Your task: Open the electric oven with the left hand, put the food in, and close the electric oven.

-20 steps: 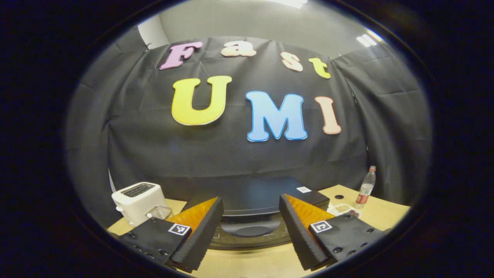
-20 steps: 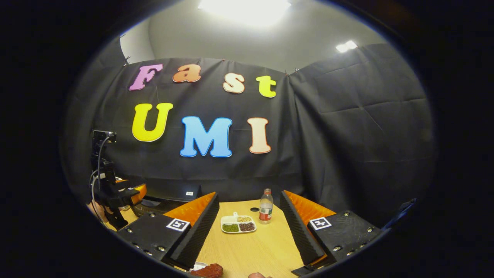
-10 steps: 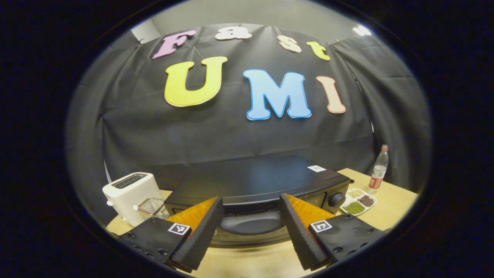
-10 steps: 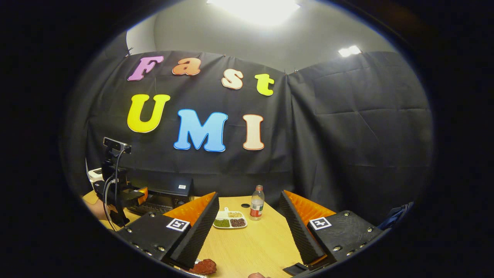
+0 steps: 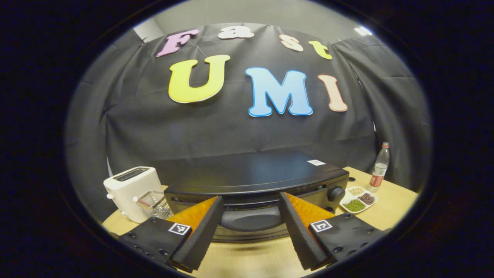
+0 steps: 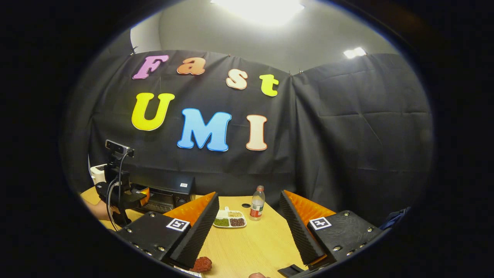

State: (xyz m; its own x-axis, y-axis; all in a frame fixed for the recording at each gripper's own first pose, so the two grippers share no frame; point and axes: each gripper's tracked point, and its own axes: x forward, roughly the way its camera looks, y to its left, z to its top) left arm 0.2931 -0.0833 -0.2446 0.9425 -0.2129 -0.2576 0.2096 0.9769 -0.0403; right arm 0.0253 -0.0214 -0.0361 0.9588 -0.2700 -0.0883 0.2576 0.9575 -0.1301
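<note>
The left gripper (image 5: pixel 250 231) is spread wide; the oven (image 5: pixel 254 181) handle (image 5: pixel 250 218) lies crosswise just ahead between its jaws. The right gripper (image 6: pixel 249 231) is also spread, empty.

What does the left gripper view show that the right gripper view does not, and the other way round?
Left gripper view: the front handle of the oven close up, framed by the open fingers of the left hand-held gripper, and a clear container left of the oven. Right gripper view: the red food low in the picture, the person's hand and the ceiling light. Both: the black oven, the bottle, the divided dish of beans and the wooden table.
</note>
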